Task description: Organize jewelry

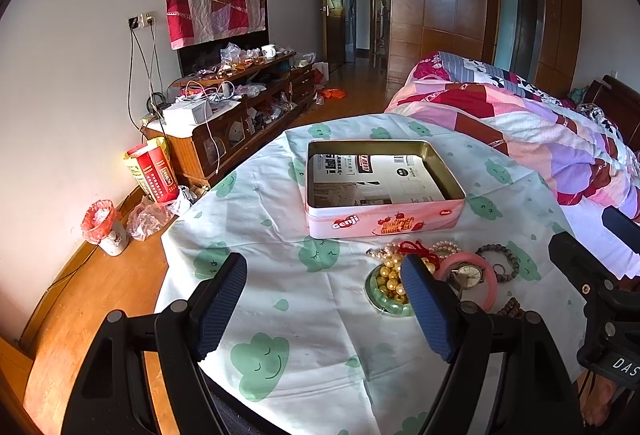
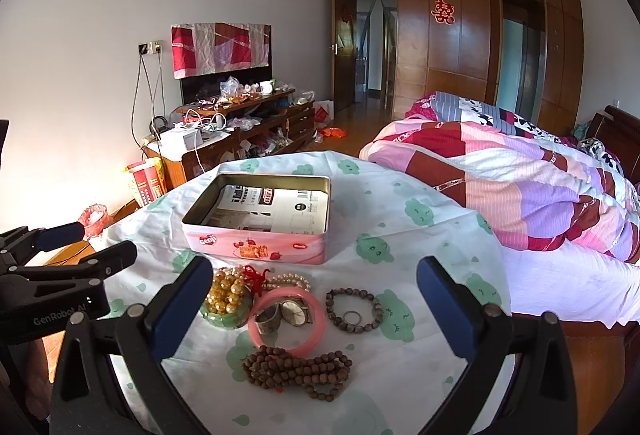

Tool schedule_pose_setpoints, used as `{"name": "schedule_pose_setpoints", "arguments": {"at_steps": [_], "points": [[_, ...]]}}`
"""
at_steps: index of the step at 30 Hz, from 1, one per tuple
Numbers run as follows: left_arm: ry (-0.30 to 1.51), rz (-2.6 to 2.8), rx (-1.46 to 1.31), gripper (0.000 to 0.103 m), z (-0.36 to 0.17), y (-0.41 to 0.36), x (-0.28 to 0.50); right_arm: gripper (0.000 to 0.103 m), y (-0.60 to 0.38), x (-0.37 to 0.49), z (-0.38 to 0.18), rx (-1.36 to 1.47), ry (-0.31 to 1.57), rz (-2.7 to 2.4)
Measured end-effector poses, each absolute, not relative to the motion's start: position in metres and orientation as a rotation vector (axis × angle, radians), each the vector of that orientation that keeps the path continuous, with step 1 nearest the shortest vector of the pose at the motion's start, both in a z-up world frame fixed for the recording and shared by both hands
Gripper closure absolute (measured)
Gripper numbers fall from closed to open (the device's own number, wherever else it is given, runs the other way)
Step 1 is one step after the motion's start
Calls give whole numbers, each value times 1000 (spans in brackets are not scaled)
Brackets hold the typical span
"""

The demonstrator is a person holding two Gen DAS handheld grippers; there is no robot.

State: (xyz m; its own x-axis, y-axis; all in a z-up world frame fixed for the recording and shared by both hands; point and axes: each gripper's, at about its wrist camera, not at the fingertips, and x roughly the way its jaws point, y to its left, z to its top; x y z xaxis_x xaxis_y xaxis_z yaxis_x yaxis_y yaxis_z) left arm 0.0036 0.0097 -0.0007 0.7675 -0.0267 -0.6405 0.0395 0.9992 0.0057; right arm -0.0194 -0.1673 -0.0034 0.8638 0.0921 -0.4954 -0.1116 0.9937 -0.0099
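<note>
An open pink tin box (image 2: pixel 256 248) lined with printed paper stands on the table; it also shows in the left wrist view (image 1: pixel 384 225). In front of it lies a jewelry pile: gold beads (image 2: pixel 228 291) on a green bangle (image 2: pixel 224 319), a pink bangle (image 2: pixel 316 331) around a watch (image 2: pixel 294 313), a dark bead bracelet (image 2: pixel 376 305) with a ring (image 2: pixel 352 316), a brown bead strand (image 2: pixel 296 371), pearls (image 2: pixel 292 280). My right gripper (image 2: pixel 316 289) is open above the pile. My left gripper (image 1: pixel 324 275) is open and empty, left of the pile (image 1: pixel 390 275).
The table (image 1: pixel 304 315) has a white cloth with green clouds. A bed with a patchwork quilt (image 2: pixel 520 187) lies to the right. A cluttered TV cabinet (image 1: pixel 240 107) stands by the far left wall. A bin (image 1: pixel 104 227) and bags sit on the floor.
</note>
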Motion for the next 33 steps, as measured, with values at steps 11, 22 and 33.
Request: {"name": "schedule_pose_setpoints", "arguments": {"at_steps": [11,22,33], "points": [[695,-32,22,24,-1,11,5,0,-169,-19,-5,-36,520,106],[697,-32,22,24,-2,12,5,0,-168,-18,-3,-33,527,111],[698,-33,25,24,-4,11,5,0,-171,-17,-11,-28,531,110]]}}
